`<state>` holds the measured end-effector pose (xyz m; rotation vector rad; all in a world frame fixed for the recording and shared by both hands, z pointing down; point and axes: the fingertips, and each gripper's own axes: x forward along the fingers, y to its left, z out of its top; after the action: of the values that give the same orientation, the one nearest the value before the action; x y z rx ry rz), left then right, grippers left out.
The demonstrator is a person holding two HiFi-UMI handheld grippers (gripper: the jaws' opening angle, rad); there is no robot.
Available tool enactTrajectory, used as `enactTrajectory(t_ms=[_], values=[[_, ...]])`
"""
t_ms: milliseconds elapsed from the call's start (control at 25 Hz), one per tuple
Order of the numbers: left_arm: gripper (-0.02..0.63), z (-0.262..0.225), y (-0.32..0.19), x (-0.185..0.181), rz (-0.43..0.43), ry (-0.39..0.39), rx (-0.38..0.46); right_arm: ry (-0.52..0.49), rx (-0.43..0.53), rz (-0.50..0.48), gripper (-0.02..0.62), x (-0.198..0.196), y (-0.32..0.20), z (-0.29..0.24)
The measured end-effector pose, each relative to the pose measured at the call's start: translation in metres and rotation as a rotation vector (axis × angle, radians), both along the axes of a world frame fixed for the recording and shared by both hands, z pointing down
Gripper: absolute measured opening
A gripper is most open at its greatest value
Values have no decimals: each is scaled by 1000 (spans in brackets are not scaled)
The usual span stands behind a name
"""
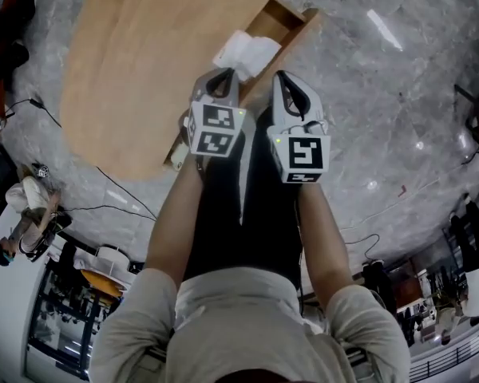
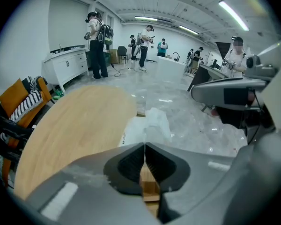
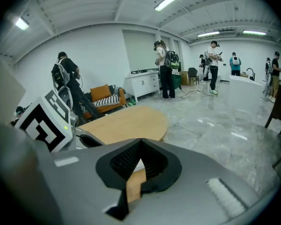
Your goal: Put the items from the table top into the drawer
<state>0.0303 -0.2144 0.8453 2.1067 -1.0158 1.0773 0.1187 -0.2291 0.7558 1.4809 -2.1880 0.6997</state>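
At 12 o'clock from both hands in the head view, the drawer (image 1: pixel 291 13) is pulled out from under the tabletop (image 1: pixel 144 62). The white plastic bundle (image 1: pixel 243 53) sits at its near end and looks like a flat packet plus some crumpled wrap. It pokes up over the rim, so I can't tell if it's properly down inside. Nothing else shows on the tabletop, so my guess is the loading is basically done. What's left is tucking the bundle down and closing the drawer.

The left tongs (image 1: pixel 222 76) are pressed together with nothing between them, tips just short of the bundle. The right tongs (image 1: pixel 286 80) are together and empty too, at about 3 o'clock of the left ones.

How I'd do it: use the closed tips to press the bundle below the rim first, otherwise the plastic could snag under the tabletop edge as the drawer slides in. Then push the drawer front squarely in the middle, not at one corner, so it doesn't jam.
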Motion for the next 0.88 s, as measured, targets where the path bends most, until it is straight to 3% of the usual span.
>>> enactTrajectory(t_ms=[480,880], values=[[29,54,-17,51,-47,-47,-60,34,-41,-68,6,62,-12,25],[29,101,-48,76,-70,-58,-58,52,-62,-166,6,79,-29,55]])
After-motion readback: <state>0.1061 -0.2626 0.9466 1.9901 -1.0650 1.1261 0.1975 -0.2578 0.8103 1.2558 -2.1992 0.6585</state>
